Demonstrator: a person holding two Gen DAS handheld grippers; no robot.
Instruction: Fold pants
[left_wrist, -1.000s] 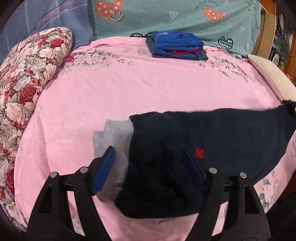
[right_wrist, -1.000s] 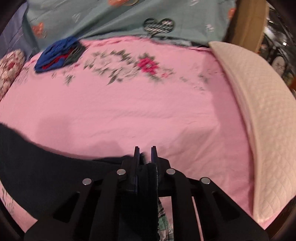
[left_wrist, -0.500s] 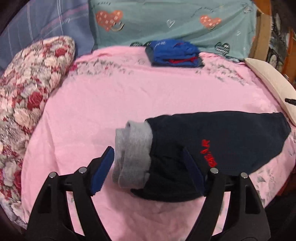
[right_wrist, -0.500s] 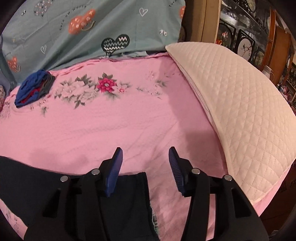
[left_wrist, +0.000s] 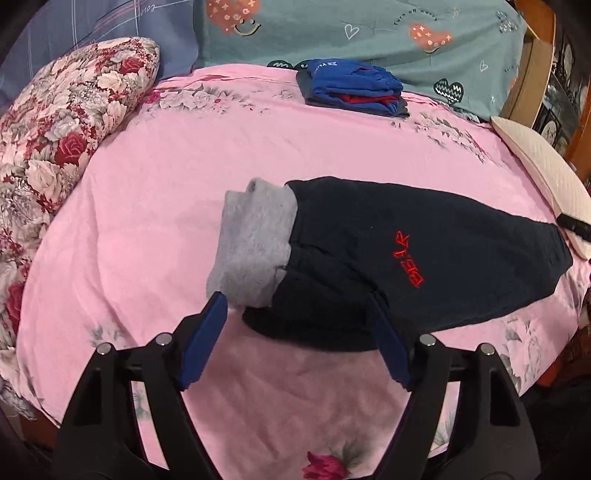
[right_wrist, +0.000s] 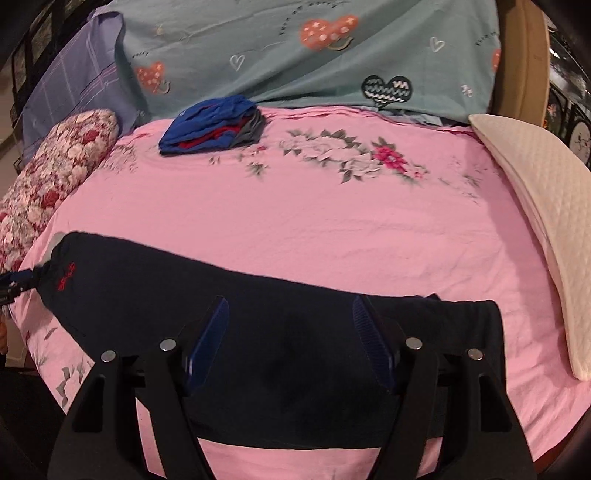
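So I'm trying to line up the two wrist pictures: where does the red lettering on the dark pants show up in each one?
Left wrist view: the red lettering sits right of centre, on the dark pants.
Right wrist view: the lettering is at the far left edge, small, near the pants' gray end.
Shared landmark: the folded blue clothes at the far side of the pink sheet, top centre in the left view, upper left in the right.
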